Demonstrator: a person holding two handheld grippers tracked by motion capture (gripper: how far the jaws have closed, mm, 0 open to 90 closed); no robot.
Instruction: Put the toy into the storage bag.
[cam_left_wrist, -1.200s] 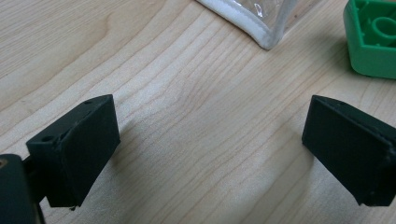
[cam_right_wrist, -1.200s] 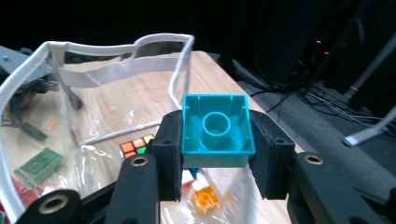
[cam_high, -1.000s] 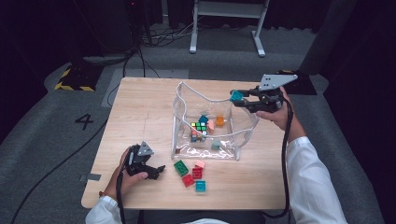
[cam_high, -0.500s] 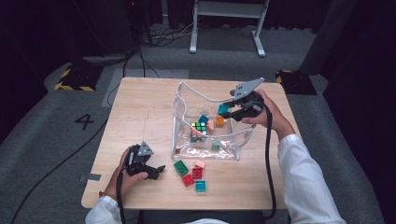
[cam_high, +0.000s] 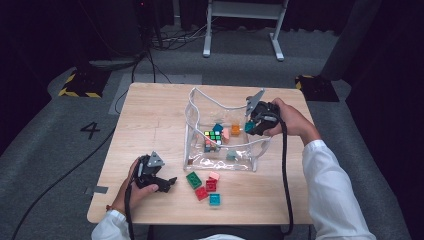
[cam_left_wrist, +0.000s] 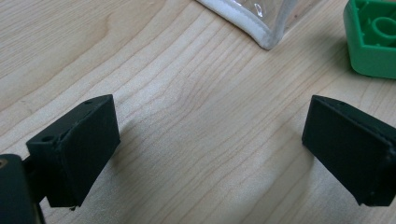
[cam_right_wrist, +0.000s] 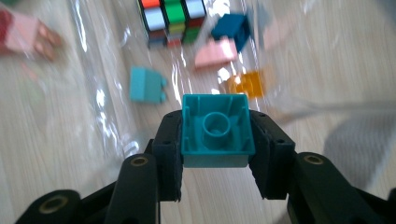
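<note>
High view: right gripper (cam_high: 248, 126), right of centre, clamps a teal block (cam_right_wrist: 217, 130) over the clear bag (cam_high: 192, 107); left gripper (cam_high: 167, 182), lower left, rests agape on the table (cam_high: 150, 105).

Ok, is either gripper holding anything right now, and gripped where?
The right gripper clamps a teal block by two opposite side walls; the left gripper is open, holding nothing.
</note>
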